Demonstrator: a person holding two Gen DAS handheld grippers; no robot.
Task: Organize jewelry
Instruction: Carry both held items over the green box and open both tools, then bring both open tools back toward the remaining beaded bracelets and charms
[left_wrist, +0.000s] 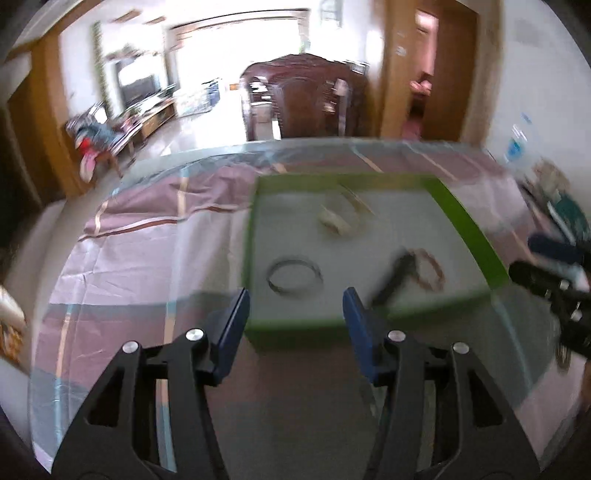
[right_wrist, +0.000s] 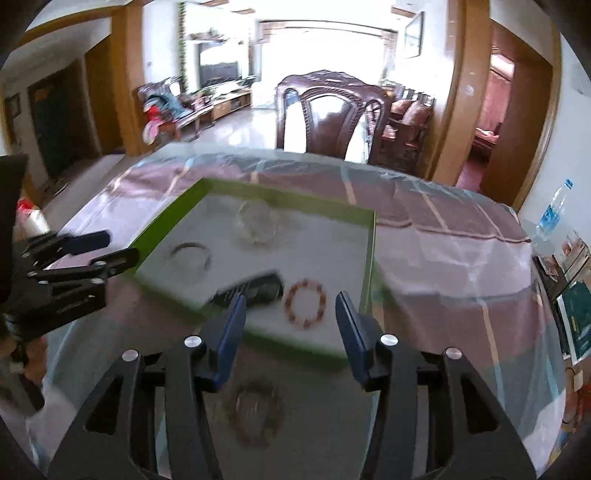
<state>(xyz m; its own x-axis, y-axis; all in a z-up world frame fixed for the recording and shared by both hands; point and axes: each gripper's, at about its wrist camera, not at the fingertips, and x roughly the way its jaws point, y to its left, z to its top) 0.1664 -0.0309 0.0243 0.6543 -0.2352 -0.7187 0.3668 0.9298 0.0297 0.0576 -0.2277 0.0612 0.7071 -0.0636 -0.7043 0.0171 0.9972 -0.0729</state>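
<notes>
Both views blurred, fine detail poor. Left gripper (left_wrist: 295, 310) hangs above the near edge of the tray (left_wrist: 469, 225), jaws spread wide, nothing between the blue pads; right gripper (right_wrist: 290, 314) likewise spread and empty, over the tray's near right corner. Tray: shallow, rectangular, green rim, flat grey floor, sitting on the glass-topped table (left_wrist: 295, 387) with a pink striped cloth (left_wrist: 140, 243) under the glass. Jewelry lies on the tray floor: thin dark metal bangle (left_wrist: 294, 276), a plain round hoop, near left; pale cream bracelet (left_wrist: 341, 218), looped, toward the far side; reddish-brown bead bracelet (left_wrist: 430, 273), ring of small round beads, near right; just beside it a black oblong piece (left_wrist: 397, 275) (cannot tell what it is). The right view shows the beads (right_wrist: 306, 304) more cleanly, as a separate ring close to the black piece (right_wrist: 255, 290), and shows the far item as a glassy, translucent loop (right_wrist: 256, 225). Only the right view shows another beaded loop (right_wrist: 255, 415), dark and blurred, lying on the glass outside the tray, below the right gripper's fingers. Each view catches the other gripper at its edge. A dark wooden chair (right_wrist: 328, 118) stands behind the table.
</notes>
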